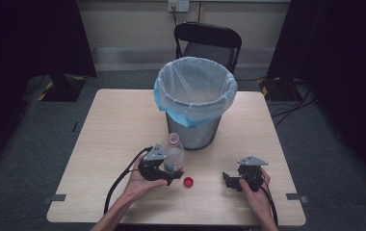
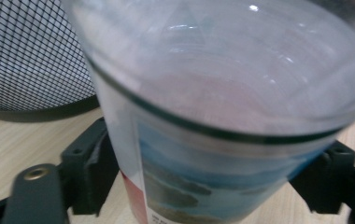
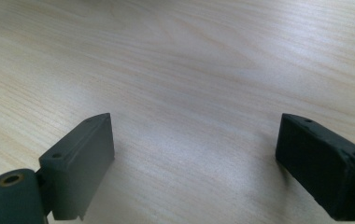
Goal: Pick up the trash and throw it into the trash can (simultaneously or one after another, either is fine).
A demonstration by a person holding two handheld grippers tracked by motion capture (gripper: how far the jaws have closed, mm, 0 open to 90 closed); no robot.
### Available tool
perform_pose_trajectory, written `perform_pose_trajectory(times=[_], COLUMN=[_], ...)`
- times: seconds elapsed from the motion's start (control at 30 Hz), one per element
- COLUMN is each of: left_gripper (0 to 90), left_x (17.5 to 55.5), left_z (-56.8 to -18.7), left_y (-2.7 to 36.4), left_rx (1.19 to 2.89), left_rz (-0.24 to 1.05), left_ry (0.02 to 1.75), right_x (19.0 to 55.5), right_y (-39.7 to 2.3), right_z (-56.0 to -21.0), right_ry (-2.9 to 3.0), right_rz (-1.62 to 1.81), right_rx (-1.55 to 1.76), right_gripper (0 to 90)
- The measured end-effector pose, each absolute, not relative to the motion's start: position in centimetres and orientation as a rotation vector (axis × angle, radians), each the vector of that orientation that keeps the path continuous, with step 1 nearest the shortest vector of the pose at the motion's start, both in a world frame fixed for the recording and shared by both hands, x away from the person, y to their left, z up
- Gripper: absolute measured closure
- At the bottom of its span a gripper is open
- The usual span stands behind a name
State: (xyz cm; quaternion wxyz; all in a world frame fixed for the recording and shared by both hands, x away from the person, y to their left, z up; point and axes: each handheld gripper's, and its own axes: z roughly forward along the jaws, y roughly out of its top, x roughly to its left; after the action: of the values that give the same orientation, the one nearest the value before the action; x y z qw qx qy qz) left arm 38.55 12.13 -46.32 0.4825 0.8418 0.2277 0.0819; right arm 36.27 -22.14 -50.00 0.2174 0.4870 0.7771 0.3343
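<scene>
Pale wood grain covers the desk (image 1: 113, 144), where a clear plastic bottle (image 1: 174, 155) stands upright, uncapped, just in front of a mesh waste bin (image 1: 193, 101) lined with a blue-edged bag. The left tongs (image 1: 167, 174) are closed around the bottle's lower body, a black jaw pressed on either side of its label in the left gripper view. A red cap (image 1: 188, 182) lies on the desk just beside them, toward the right. The right tongs (image 1: 229, 180) sit well apart, spread wide and holding nothing, low over bare wood; whether they touch the surface is hard to tell.
</scene>
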Motion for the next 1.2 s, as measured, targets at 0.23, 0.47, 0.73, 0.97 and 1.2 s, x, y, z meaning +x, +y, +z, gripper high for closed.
perform_pose_trajectory(times=[0.23,0.47,0.73,0.97,1.2], left_gripper=[29.2,29.6,29.5,29.3,29.3], left_x=[38.5,38.1,38.1,37.7,37.3], left_z=[-46.5,-46.3,-46.0,-44.9,-43.7], left_y=[12.0,12.6,13.9,14.9,16.6], left_rx=[2.082,2.030,1.963,1.878,1.837], left_rz=[0.235,0.232,0.201,0.175,0.174], left_ry=[0.548,0.555,0.579,0.570,0.587], right_x=[36.3,36.3,36.3,36.3,36.3], right_y=[-22.1,-22.1,-22.1,-22.1,-22.1], right_z=[-50.0,-50.0,-50.0,-50.0,-50.0], right_ry=[2.152,2.152,2.152,2.152,2.152], right_rz=[0.926,0.926,0.926,0.926,0.926], right_rx=[1.348,1.349,1.348,1.349,1.349], right_gripper=[10.8,10.8,10.8,10.9,10.8])
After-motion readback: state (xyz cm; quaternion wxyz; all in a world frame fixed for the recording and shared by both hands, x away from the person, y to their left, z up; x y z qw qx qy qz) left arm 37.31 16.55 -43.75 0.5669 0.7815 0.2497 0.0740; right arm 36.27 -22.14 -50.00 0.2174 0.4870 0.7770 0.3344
